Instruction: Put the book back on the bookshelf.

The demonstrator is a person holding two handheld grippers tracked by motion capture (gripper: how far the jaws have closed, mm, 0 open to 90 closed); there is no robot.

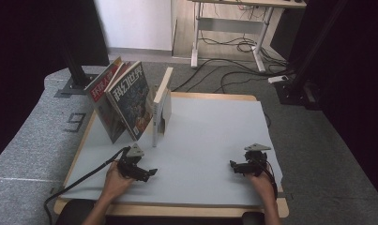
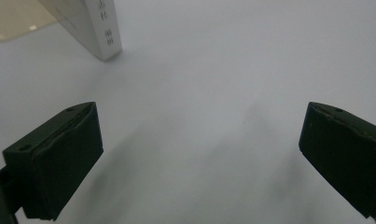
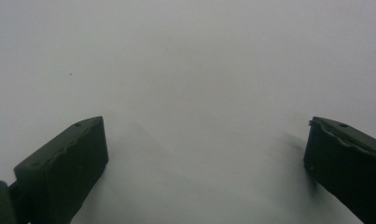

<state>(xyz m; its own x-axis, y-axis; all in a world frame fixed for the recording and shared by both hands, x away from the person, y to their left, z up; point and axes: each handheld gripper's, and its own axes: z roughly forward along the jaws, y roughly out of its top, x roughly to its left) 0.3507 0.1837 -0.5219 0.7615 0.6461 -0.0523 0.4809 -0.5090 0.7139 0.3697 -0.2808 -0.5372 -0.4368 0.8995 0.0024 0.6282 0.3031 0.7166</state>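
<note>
Two magazines (image 1: 128, 98) with colourful covers lean leftward at the table's far left, beside a white book (image 1: 159, 110) that stands upright on its edge. The white book's spine corner (image 2: 99, 35) appears at the top left of the left gripper view. My left gripper (image 1: 151, 172) rests low near the front left of the grey table top, open, with nothing between its jaws (image 2: 202, 158). My right gripper (image 1: 232, 165) sits at the front right, also open and empty (image 3: 206, 168), facing bare grey surface.
The grey mat (image 1: 210, 140) covers a wooden table whose edge (image 1: 177, 208) runs along the front. A desk frame (image 1: 233, 33) and cables (image 1: 224, 70) lie on the floor beyond. Dark curtains flank both sides.
</note>
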